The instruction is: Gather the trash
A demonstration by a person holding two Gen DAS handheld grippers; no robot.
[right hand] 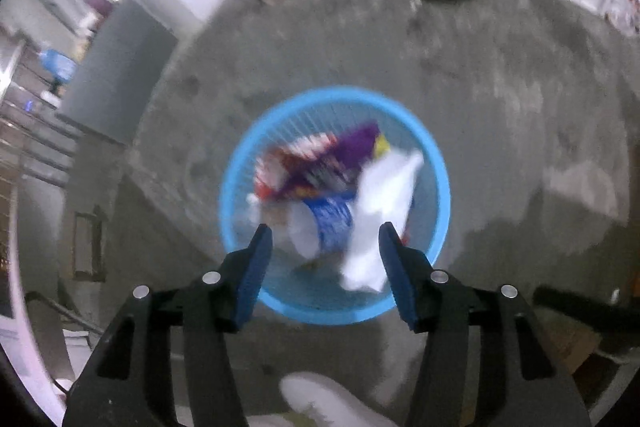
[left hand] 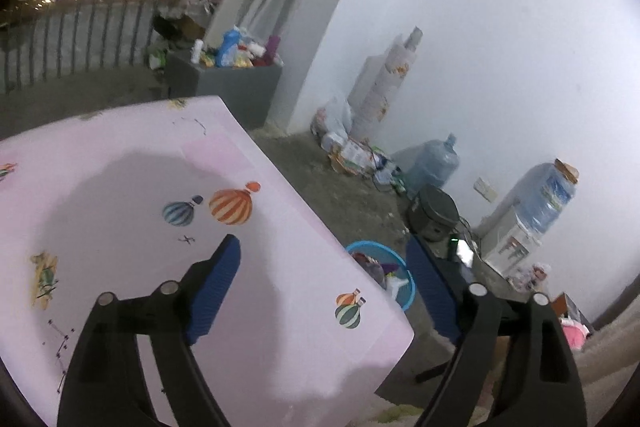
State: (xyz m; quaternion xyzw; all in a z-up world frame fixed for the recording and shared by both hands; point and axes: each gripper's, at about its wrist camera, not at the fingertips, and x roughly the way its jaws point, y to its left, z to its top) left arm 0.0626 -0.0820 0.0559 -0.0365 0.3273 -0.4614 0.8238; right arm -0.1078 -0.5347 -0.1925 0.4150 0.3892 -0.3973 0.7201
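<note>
Right wrist view: right gripper (right hand: 326, 251) spread wide, holding nothing, above blue basket (right hand: 240, 163) with white paper (right hand: 384, 195) at 2 o'clock among wrappers. Left gripper (left hand: 326, 291) spread too, empty, over pink tablecloth (left hand: 120, 187).

Cluttered home room: water dispenser (left hand: 516, 247), concrete floor (right hand: 460, 75), balcony railing (left hand: 80, 39)

The right gripper (right hand: 326, 241) hangs over the blue basket (right hand: 234, 163) on the grey floor (right hand: 500, 99), its blue-padded fingers (right hand: 256, 263) spread wide with nothing between them. Inside the basket lie a crumpled white paper (right hand: 380, 211), a purple wrapper (right hand: 352, 147) and a blue-printed cup (right hand: 324, 223), all blurred.
</note>
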